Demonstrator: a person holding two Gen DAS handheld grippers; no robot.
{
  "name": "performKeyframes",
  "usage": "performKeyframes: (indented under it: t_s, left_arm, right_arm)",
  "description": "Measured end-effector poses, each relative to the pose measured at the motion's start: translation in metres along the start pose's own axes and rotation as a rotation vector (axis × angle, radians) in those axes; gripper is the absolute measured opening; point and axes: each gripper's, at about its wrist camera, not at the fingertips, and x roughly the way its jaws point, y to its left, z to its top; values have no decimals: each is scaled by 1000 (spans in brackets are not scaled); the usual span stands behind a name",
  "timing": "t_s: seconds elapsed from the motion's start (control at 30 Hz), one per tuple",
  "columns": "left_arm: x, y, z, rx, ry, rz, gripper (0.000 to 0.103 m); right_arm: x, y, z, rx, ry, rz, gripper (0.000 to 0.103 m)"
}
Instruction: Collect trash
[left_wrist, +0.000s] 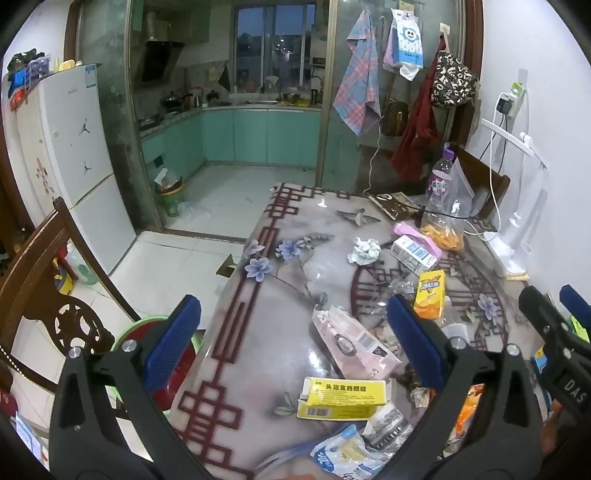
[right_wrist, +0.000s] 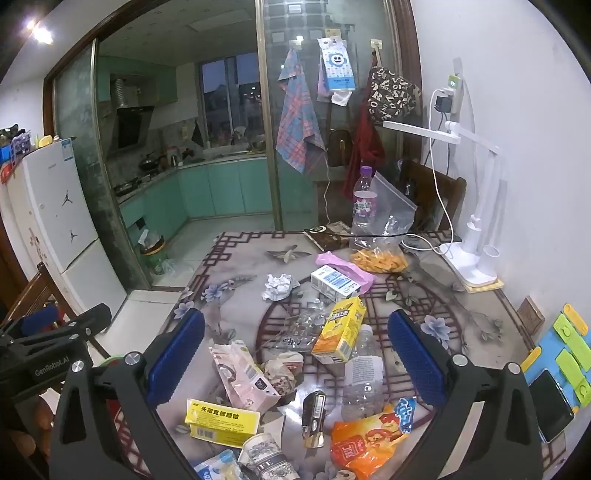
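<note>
With both grippers open and empty over the worktop (right_wrist: 236, 295), the right gripper (right_wrist: 295, 362) is nearer the trash: the clear bottle (right_wrist: 362, 373) lies between its fingers, long axis toward 12 o'clock.

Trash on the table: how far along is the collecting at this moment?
Nothing looks collected yet. Both the left gripper and the right gripper are open and empty above the table. Still lying there: the yellow box, pink pouch, crumpled paper, empty bottle, orange snack bag and yellow carton.
</note>
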Motion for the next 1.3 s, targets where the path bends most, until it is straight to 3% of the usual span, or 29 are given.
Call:
performKeyframes:
  t_s: [1.3]
  left_arm:
    - [-7, -5, 0, 34, -30, 12, 99]
  right_arm:
    - [-13, 9, 9, -56, -23, -45, 96]
